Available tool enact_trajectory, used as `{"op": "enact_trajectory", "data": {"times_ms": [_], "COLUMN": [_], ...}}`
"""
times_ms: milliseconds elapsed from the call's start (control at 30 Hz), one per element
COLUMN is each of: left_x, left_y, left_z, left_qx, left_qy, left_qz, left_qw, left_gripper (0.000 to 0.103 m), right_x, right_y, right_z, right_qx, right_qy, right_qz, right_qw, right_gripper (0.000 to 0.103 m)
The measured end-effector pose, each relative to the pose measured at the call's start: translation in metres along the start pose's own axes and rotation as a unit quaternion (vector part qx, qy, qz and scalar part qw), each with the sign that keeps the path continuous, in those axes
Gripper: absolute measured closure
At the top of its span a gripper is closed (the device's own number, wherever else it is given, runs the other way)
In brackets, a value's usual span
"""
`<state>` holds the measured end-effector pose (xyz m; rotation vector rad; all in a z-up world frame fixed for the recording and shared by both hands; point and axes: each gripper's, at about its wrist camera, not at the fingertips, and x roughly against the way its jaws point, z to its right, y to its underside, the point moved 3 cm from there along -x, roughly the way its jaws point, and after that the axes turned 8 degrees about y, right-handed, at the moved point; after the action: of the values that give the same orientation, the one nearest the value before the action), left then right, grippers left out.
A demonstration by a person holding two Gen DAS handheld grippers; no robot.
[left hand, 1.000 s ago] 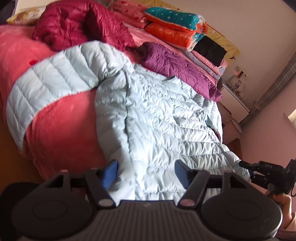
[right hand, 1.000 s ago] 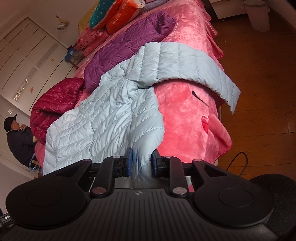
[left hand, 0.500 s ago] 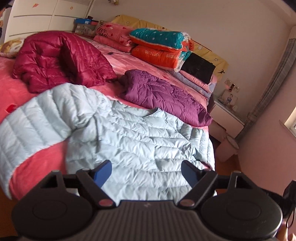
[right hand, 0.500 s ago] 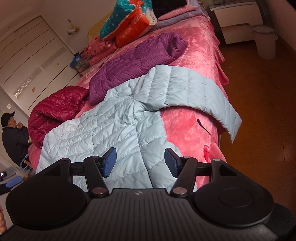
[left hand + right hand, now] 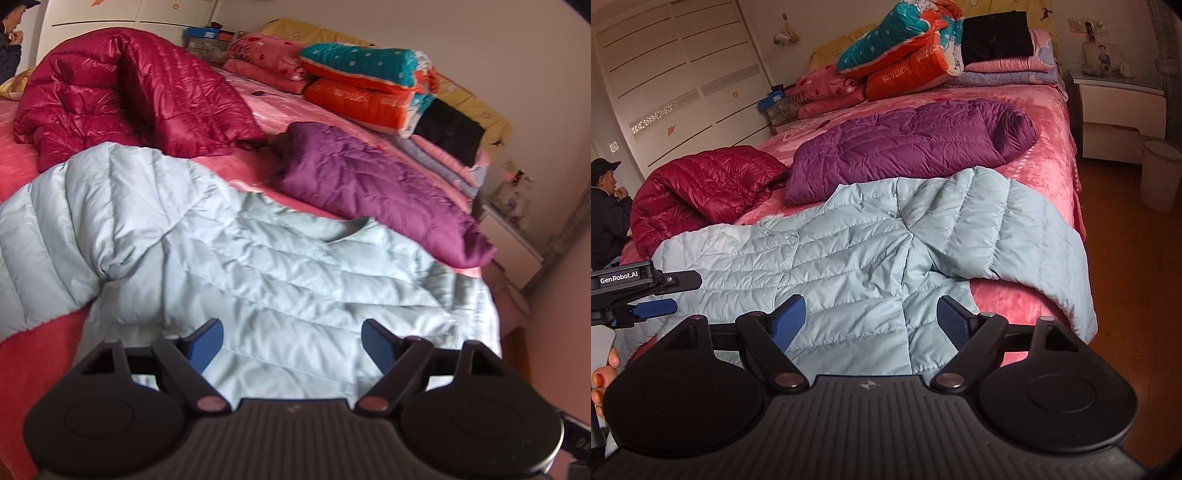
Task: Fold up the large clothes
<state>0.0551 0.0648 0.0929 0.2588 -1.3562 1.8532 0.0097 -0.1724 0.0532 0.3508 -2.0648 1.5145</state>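
Spreading across the near part of the bed with a pink plush cover (image 5: 1049, 122), the pale blue quilted down jacket (image 5: 849, 258) lies flat, one sleeve stretched toward the bed's right edge in the right wrist view and drooping over it, the other sleeve reaching left in the left wrist view. Beyond it rest a purple quilted jacket (image 5: 369, 181), folded into a long bundle, and a crumpled dark red shiny jacket (image 5: 122, 99), each apart from the blue one. Folded blankets in teal and orange (image 5: 908, 51) are stacked at the head of the bed. The left gripper (image 5: 291, 343) hovers released above the blue jacket's lower body, nothing pinched between its blue pads. The right gripper (image 5: 871, 317) has its jaws opening wide over the jacket's hem, fabric showing between them but not clamped. A seated person in a black cap (image 5: 605, 206) is at the far left.
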Motion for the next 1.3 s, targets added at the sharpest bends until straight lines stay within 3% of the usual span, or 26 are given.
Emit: {"op": "enact_trajectory", "data": {"times_ms": [333,633,800,1067,1300], "left_x": [-0.042,-0.072,-0.089,-0.117,-0.126], "left_y": [-0.014,-0.021,-0.028,-0.032,-0.030], "left_z": [-0.052,-0.075,-0.077,-0.067,-0.063], "left_qx": [0.023,0.024,0.012,-0.043,-0.067], "left_qy": [-0.046,-0.047,-0.052,-0.069,-0.086], "left_qz": [-0.005,0.006,0.017,0.024,0.027], "left_qw": [0.9986,0.9986,0.9984,0.9964,0.9937], "left_gripper": [0.021,0.021,0.020,0.003,0.002], "right_x": [-0.070,-0.144,-0.171,-0.215,-0.224], "right_y": [-0.011,-0.009,-0.018,-0.025,-0.023], "right_z": [-0.038,-0.060,-0.064,-0.073,-0.073], "right_qx": [0.069,0.112,0.117,0.128,0.128], "right_qy": [-0.001,0.028,0.054,0.079,0.078], "right_qz": [-0.011,-0.053,-0.046,-0.026,-0.004], "right_qw": [0.998,0.992,0.991,0.988,0.989], "right_gripper": [0.005,0.004,0.002,0.000,0.000]}}
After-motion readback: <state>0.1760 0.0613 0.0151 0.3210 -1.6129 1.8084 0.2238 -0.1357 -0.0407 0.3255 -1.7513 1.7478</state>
